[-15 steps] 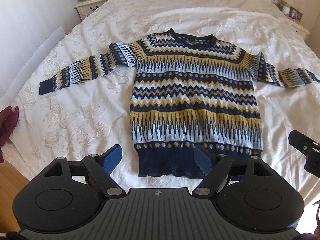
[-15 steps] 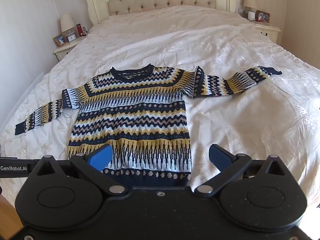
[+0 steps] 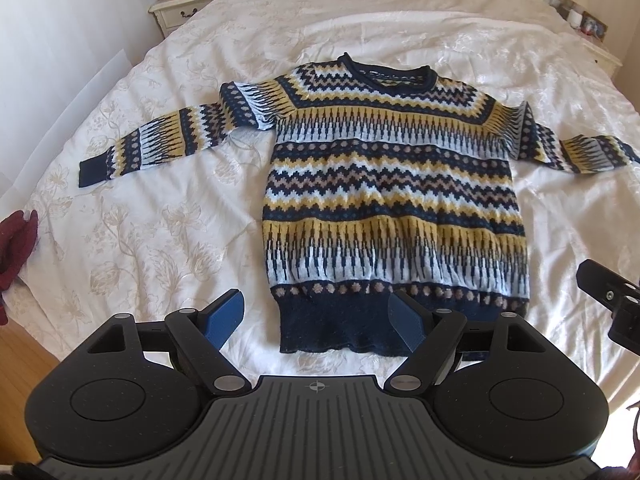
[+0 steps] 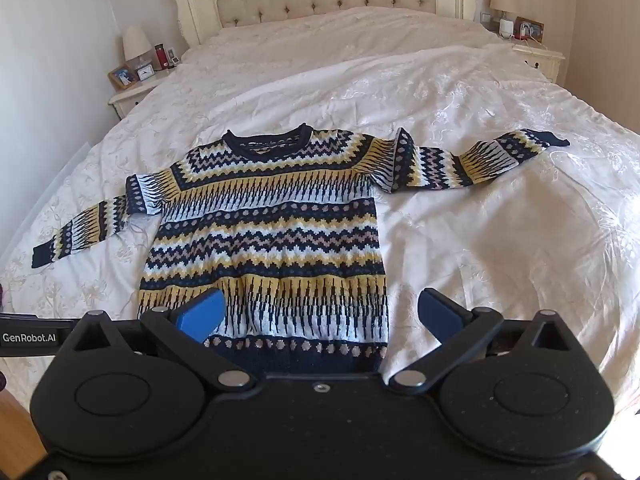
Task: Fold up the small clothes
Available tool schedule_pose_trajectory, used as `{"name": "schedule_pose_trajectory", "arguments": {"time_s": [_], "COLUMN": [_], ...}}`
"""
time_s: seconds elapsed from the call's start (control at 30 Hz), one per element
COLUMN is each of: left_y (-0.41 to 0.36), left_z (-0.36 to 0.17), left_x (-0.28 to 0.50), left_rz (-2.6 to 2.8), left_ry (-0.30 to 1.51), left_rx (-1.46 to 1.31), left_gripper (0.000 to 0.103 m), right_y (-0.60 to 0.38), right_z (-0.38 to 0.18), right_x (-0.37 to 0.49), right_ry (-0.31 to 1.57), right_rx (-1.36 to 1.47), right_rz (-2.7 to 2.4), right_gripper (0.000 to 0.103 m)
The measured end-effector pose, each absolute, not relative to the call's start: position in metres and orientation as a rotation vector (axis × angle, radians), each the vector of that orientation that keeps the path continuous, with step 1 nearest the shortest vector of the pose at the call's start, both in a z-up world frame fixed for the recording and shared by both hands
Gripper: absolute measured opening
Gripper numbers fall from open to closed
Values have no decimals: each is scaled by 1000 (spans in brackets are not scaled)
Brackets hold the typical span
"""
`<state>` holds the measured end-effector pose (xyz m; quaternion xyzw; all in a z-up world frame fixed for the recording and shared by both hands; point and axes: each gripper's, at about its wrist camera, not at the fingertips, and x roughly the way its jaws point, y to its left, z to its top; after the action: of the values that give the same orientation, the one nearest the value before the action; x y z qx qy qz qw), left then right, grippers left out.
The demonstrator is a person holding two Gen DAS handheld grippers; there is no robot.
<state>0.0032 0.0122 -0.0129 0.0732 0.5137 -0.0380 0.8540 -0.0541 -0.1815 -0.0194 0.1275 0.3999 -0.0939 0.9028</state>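
Your bed (image 4: 500, 240) fills most of each frame, covered in a white flowery quilt. The sweater (image 3: 392, 200) lies flat on it in the middle of the frame, front up, both sleeves spread out to the sides. Your left gripper (image 3: 318, 322) hangs over the dark bottom hem, jaws wide open and holding nothing. Your right gripper (image 4: 320, 316) sits low in its frame above the hem too, jaws wide open and empty.

A chunky knitted sweater (image 3: 394, 184) lies on a smooth embroidered cloth bedspread (image 3: 152, 232).
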Motion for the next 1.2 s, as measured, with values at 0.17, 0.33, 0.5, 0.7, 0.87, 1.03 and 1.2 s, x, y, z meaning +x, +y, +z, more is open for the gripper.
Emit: {"name": "schedule_pose_trajectory", "arguments": {"time_s": [0.17,0.33,0.5,0.7,0.87,1.03,1.2], "left_y": [12,11,11,12,13,17,24], "left_z": [-15,-14,-15,-17,-20,-24,-24], "left_x": [5,8,11,15,19,28,43], "left_rz": [-76,-70,-64,-57,-53,-57,-86], "left_ry": [1090,1100,1106,1119,1139,1155,1144], "left_rx": [154,150,149,148,151,147,107], "left_gripper": [79,79,79,79,79,79,78], "right_y": [-181,-179,-179,-178,-176,-173,-172], "right_z": [-20,-24,-26,-29,-32,-36,-37], "right_x": [-53,-51,-48,-45,-42,-33,-19], "right_ry": [830,840,850,870,894,923,936], "right_rx": [263,263,267,269,268,263,266], "right_rz": [-192,-187,-184,-183,-181,-186,-197], "right_gripper": [102,102,102,102,102,102,102]}}
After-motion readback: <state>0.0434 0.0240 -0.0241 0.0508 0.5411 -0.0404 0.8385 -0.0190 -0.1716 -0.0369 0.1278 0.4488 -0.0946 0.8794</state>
